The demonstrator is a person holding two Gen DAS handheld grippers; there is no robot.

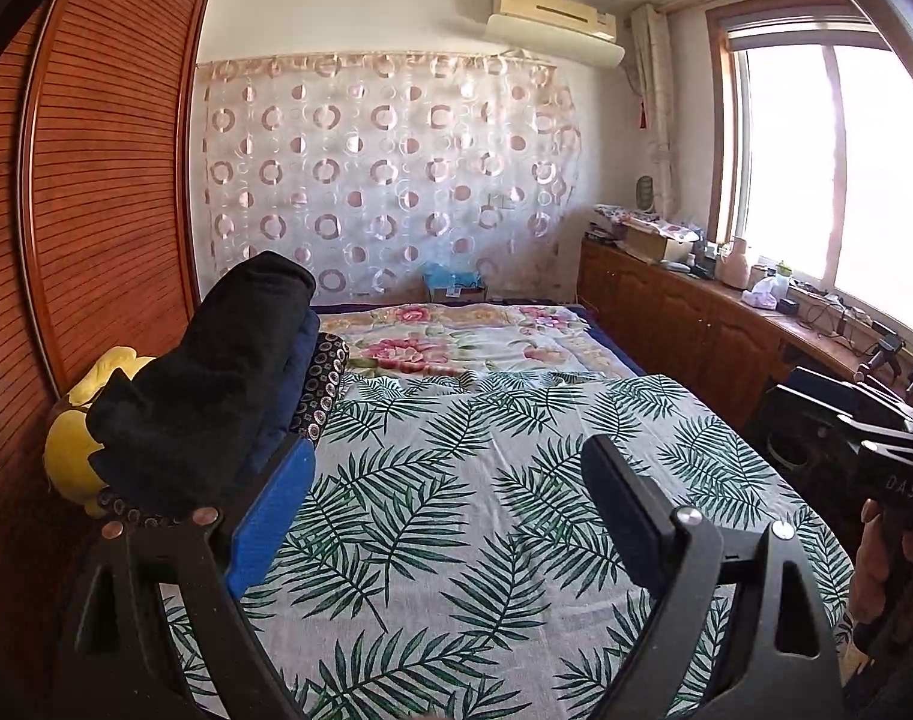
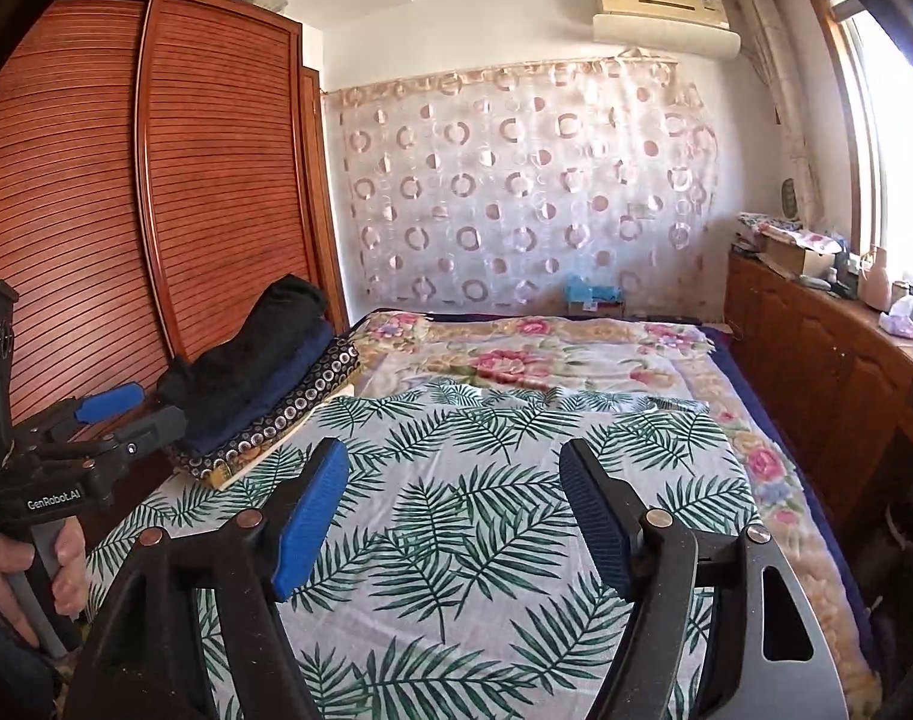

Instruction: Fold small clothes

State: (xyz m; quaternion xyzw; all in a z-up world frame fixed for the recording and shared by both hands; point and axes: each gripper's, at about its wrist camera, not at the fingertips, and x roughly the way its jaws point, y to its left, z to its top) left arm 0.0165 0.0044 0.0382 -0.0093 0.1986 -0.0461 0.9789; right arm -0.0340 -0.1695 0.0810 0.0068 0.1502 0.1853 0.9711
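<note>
Sunlit bedroom: a palm-leaf sheet [image 2: 456,516] covers the bed, folded clothes [image 2: 258,372] stacked at its wardrobe-side edge; over the sheet, the left gripper [image 1: 450,498] and right gripper [image 2: 456,504] hover, jaws apart, empty.

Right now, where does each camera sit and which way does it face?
Left wrist: on the left gripper, looking along the bed to the curtain; right gripper and a hand at the right edge.
Right wrist: on the right gripper, facing likewise; left gripper and hand at left.
Shared: bed, clothes pile, curtain, wardrobe, air conditioner.
</note>
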